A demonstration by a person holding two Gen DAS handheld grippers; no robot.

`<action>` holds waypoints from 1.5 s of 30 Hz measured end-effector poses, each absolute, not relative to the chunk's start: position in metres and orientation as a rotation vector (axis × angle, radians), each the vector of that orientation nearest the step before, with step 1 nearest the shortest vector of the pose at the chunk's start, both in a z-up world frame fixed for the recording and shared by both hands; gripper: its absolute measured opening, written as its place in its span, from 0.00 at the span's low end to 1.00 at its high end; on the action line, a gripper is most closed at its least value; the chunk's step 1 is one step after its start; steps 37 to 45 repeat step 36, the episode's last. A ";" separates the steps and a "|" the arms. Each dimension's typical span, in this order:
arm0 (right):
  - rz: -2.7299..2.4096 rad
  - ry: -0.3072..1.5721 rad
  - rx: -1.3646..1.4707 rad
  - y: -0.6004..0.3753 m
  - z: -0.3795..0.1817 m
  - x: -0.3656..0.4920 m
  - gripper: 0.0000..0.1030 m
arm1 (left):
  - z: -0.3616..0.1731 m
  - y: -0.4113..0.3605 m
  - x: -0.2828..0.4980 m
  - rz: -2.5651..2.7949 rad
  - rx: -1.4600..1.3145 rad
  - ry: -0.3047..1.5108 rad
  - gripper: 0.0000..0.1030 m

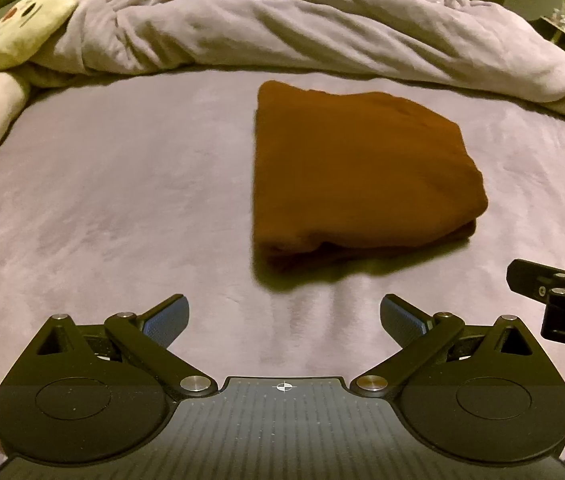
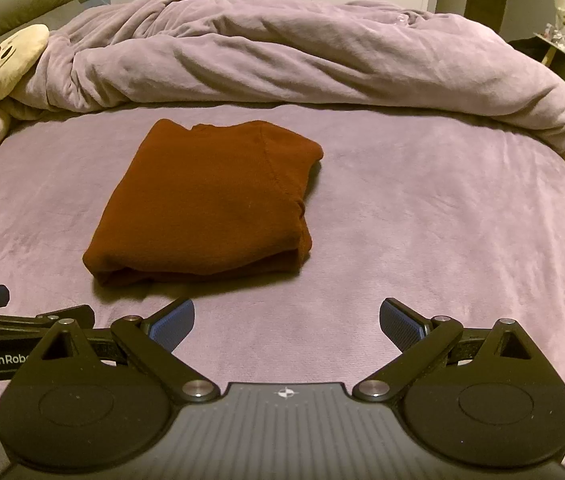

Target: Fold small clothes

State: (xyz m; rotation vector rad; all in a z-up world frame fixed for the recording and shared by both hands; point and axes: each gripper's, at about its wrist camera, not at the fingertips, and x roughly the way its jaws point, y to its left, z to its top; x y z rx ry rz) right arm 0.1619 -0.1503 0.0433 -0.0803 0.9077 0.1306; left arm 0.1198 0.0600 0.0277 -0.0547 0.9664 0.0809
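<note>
Rust-brown garment [image 2: 206, 200] is seen lying folded into a compact block on the lilac bed sheet [image 2: 442, 240], at 11 o'clock from the right gripper [image 2: 286, 322] and at 1 o'clock from the left gripper [image 1: 284, 318]. Both sets of jaws are spread wide; nothing is held, and neither touches the cloth.

Fold judged essentially finished. Risk: the layered near edge could be dragged open if a finger is caught in it, as the plush sheet offers grip.

A bunched duvet [image 2: 302, 52] is noted at 12 o'clock, well apart; a cream plush toy [image 2: 10, 62] at 10 o'clock. Nothing is seen between grippers and garment.
</note>
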 end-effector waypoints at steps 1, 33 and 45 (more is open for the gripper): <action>0.129 0.907 -0.079 -0.151 0.043 0.162 0.96 | 0.028 0.060 0.120 0.080 -0.054 0.966 1.00; 0.133 0.914 -0.076 -0.148 0.042 0.156 0.96 | 0.026 0.056 0.116 0.093 -0.031 0.968 1.00; 0.132 0.915 -0.080 -0.147 0.043 0.155 0.96 | 0.026 0.056 0.115 0.084 -0.026 0.964 1.00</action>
